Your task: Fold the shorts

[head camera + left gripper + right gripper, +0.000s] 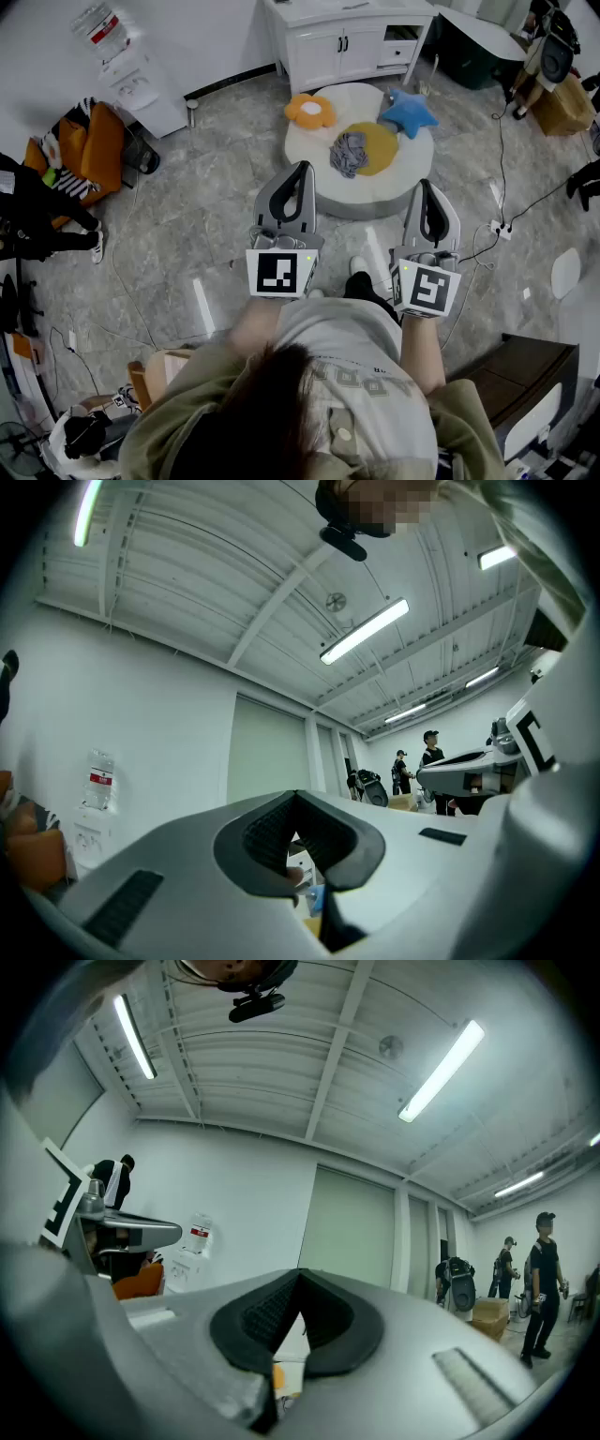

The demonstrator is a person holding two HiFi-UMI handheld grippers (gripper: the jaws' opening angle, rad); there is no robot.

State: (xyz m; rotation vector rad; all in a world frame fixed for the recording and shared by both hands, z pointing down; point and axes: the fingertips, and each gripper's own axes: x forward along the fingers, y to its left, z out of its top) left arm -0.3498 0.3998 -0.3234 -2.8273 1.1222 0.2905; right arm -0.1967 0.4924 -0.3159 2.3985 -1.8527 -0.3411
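Shorts [349, 153]: crumpled heap well ahead of left gripper [301, 171] and right gripper [425, 186], both closed tight, empty. Likely soft, light, floppy; best pinched at 2 waistband corners.

This looks like a large studio or lab hall with a corner furnished like a home. A white cabinet [337, 42] and a round white pouf [323, 192] stand on a grey marble-look floor [187, 225] crossed by cables [502, 141]. Tube lights [441, 1071] line a ribbed ceiling [281, 1082], and people [542, 1283] stand in the background.
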